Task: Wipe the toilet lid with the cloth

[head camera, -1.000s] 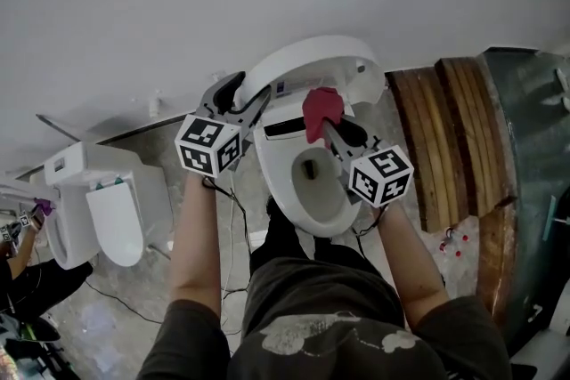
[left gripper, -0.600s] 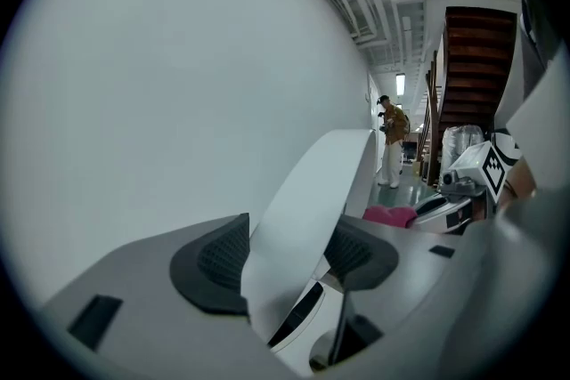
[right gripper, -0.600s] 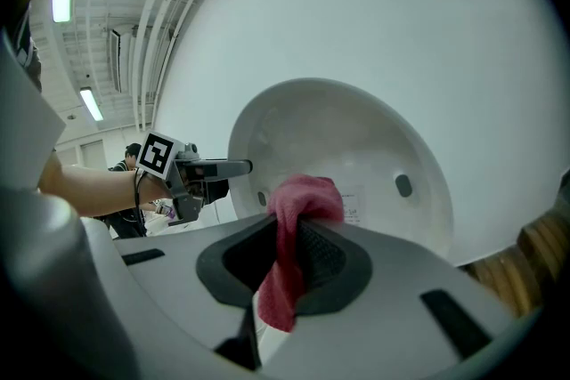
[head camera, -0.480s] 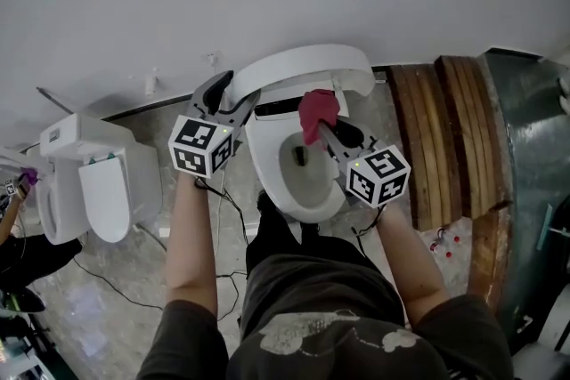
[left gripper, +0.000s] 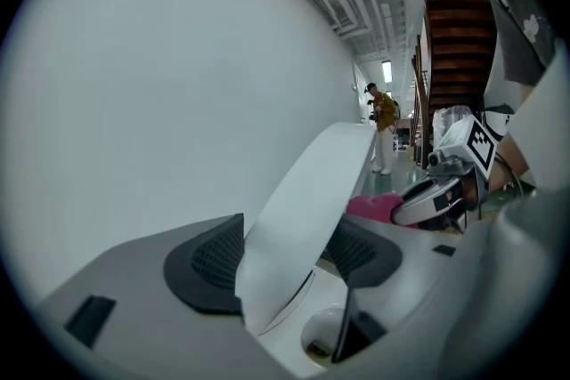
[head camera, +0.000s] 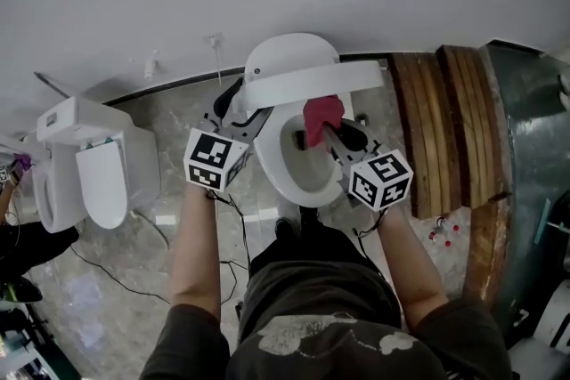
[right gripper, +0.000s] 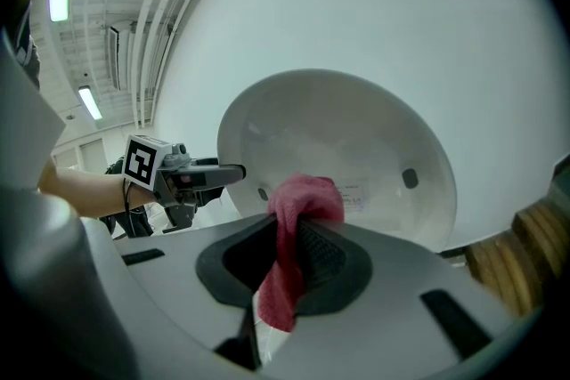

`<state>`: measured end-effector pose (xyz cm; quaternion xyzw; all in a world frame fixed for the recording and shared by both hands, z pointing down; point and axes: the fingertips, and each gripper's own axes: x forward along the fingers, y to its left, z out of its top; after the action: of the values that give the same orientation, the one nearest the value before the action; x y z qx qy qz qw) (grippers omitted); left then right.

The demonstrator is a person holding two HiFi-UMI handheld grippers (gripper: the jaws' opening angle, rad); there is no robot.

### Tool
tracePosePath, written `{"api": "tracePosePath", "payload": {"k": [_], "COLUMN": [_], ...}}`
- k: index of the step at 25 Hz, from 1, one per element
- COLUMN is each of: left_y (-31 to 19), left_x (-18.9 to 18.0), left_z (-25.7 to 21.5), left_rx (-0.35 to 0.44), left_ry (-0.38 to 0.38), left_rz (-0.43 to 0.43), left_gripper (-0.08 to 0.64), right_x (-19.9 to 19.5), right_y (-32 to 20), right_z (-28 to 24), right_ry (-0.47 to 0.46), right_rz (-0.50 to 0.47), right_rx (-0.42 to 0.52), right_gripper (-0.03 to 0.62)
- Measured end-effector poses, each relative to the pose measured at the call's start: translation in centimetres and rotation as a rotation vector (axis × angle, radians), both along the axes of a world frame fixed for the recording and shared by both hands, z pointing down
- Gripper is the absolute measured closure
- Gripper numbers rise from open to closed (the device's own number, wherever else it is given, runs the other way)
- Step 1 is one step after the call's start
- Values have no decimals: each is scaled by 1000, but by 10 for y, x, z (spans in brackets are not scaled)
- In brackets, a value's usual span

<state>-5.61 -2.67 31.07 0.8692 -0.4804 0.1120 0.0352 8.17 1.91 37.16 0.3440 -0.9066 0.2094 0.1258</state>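
My left tongs (head camera: 239,105) have just been opening and stand released, with the left edge of the tilted lid (right gripper: 356,129) between the jaws. My right tongs (head camera: 322,131) are clenched on the pink cloth (head camera: 321,114), held above the bowl (head camera: 298,169), near the lid's underside.

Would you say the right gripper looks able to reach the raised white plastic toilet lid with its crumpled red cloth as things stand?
Probably yes: the right gripper, shut on the crumpled red cloth, points straight at the white plastic toilet lid, with nothing between them.
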Motion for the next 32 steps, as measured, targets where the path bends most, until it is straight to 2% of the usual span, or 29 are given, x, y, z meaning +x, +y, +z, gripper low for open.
{"api": "tracePosePath", "payload": {"k": [3,9,13,17,20,23,29,32], "left_y": [9,37,63,85,94,102,108,103], "left_x": [4,9,14,10,4,6,23,31], "left_z": [2,11,15,8,-4,-13,-38,-56], "left_rx": [-5,-32,-66,-66,-57,-55,-12,21], "left_ry": [38,40,83,141,199,247,286,266], "left_rz": [14,51,55,29,-9,-4,43,58], "left_gripper": [252,239,239,241,241,241,245,272], "right_x": [2,1,-3,-5,-5,-2,8,10], "right_y": [11,41,65,93,106,110,112,110], "right_z": [4,8,6,2,-13,-32,-68,-93], "right_ry": [5,16,23,29,31,30,3,-21], "right_rz": [20,38,29,25,31,55,81,69], "right_rx": [-9,-13,-11,-15,18,63,117,161], "right_gripper": [549,549,549,549,549,549,549,549]}}
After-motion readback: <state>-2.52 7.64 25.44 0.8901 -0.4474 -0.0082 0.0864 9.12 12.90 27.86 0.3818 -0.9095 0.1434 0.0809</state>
